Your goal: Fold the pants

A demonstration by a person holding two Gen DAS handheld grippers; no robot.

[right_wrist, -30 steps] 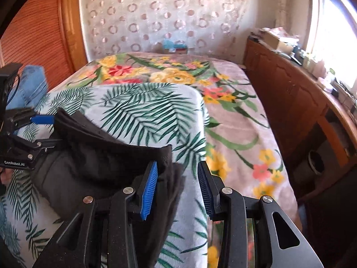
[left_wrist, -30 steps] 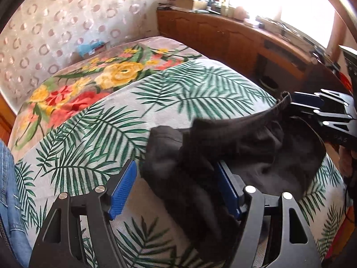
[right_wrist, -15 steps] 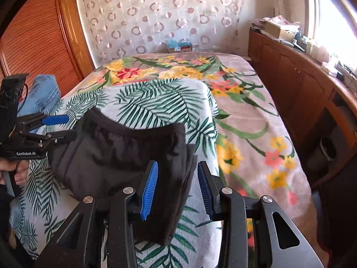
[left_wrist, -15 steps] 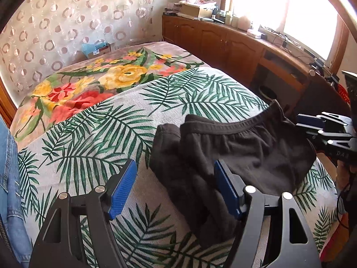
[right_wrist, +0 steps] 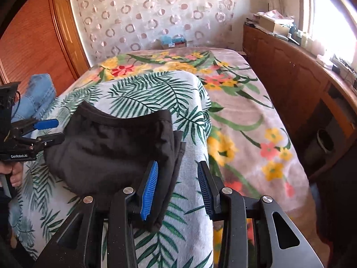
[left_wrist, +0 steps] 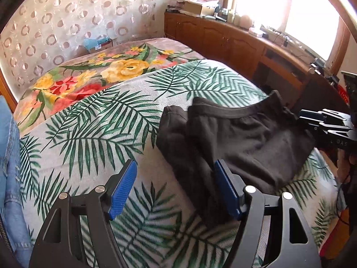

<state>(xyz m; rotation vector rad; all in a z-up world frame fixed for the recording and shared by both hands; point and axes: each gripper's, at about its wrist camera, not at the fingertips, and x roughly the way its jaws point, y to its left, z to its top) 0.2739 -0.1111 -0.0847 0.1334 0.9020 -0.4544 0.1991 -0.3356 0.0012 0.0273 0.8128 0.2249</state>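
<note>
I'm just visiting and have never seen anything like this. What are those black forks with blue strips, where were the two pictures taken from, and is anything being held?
No robot here: a person holds a hand tool with a two-finger claw in each hand, and a camera on each tool looks out along its fingers.

The left wrist picture looks past the left claw; the right claw shows at its right edge. The other picture looks past the right claw; the left claw shows at its left edge, with the person's hand on its handle.

On the bed's palm-leaf blanket lie black pants, folded into a short stack. Blue jeans lie at the side.

Both claws stand open. Neither grips anything; the pants rest loose on the blanket.
</note>
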